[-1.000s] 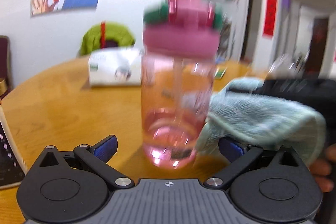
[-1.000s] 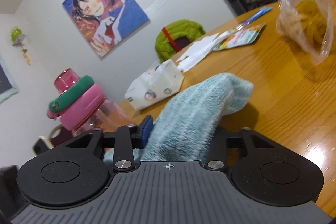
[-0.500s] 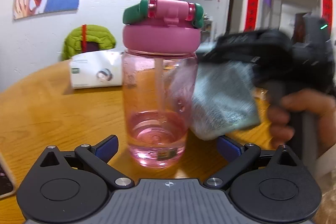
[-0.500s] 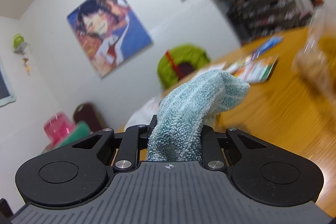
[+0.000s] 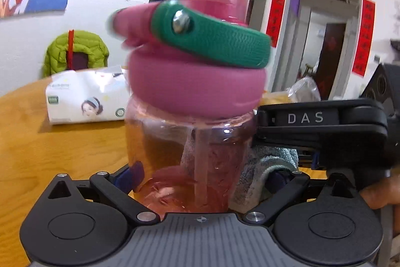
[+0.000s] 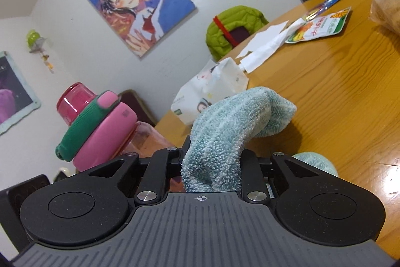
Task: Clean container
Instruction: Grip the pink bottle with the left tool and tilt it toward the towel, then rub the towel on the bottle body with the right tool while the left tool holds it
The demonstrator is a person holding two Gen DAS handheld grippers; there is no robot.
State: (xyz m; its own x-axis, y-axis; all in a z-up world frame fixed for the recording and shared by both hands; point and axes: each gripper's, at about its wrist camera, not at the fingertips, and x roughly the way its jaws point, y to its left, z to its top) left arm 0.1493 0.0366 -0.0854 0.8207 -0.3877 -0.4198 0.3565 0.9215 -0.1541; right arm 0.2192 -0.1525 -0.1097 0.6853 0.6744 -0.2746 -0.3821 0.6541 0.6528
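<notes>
Now your left gripper (image 5: pixel 200 177) fingers clamp translucent pink plastic bottle (image 5: pixel 190 154) with pink lid and green strap, tilted above wooden surface (image 5: pixel 62 149). Your right gripper (image 6: pixel 212 162) fingers pinch fluffy teal cloth (image 6: pixel 232 126), pressed against bottle's side.

The bottle (image 5: pixel 190 142) stood between the left gripper's (image 5: pixel 202 174) fingers, with the cloth (image 5: pixel 265 167) pressed against its right side. Behind it on the table (image 5: pixel 50 149) lay a tissue pack (image 5: pixel 85 99) — a jacket (image 5: pixel 75 51) beyond that.
</notes>
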